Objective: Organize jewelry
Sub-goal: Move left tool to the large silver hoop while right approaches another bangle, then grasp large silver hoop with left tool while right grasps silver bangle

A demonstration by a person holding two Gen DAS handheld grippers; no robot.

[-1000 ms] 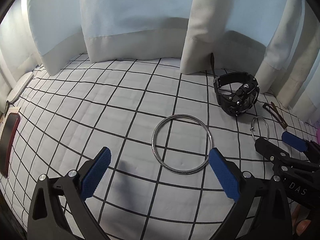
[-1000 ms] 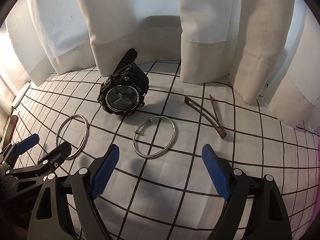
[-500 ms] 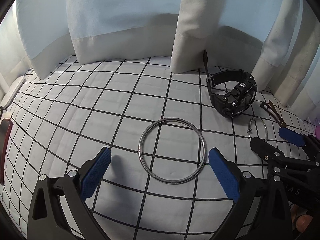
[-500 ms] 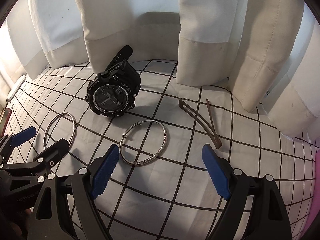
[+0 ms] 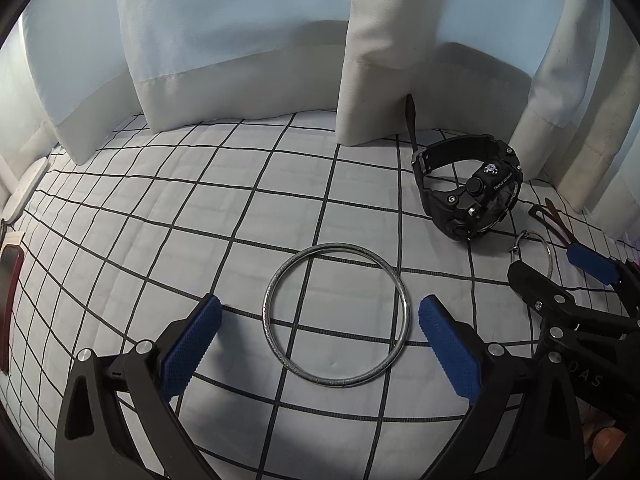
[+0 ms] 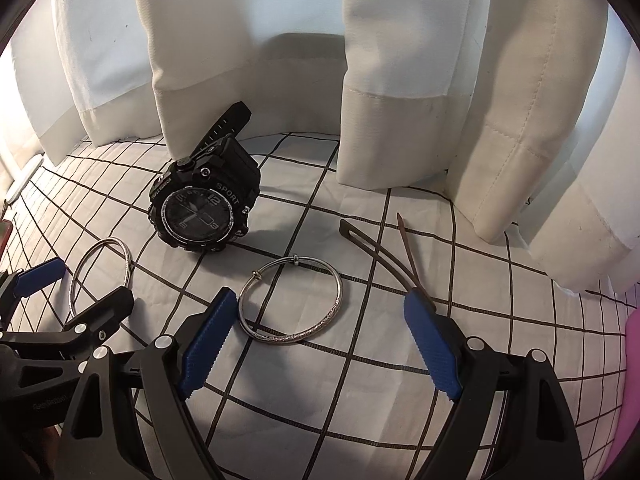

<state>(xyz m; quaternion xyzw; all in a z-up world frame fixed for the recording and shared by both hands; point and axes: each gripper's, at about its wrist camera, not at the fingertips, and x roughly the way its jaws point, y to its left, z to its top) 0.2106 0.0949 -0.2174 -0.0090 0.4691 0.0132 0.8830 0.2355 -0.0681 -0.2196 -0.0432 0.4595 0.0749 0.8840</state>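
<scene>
Both grippers had crept closer to their bangles since the earlier frames, each ring sliding down the view toward the blue pads. Nearest the left camera, the left gripper (image 5: 320,338) stood wide open with nothing held, its pads flanking the plain silver bangle (image 5: 336,314) without touching it. That ring lay flat on the grid-patterned bedsheet (image 5: 160,216). In the right view, the right gripper (image 6: 320,338) was likewise spread wide and empty. Its left pad (image 6: 206,346) sat just beside the rim of the engraved clasp bangle (image 6: 291,299), though contact could not be confirmed. The tip of the right pad overlapped the near end of a brown hair clip (image 6: 380,254), which stretched away toward the curtains.

Farther back, a black sport watch (image 6: 204,210) stood propped on its strap, close to the hem of the white curtain (image 6: 392,80). At the left edge of the left view lay a dark red item (image 5: 10,296), too cropped to name.

As a judgement, the organizing had barely begun. All four pieces were loose on the sheet, none was gathered or gripped, and no box or tray for them was visible. Both hands seemed poised for a first pick, one bangle each, with watch and clip left for afterwards.
</scene>
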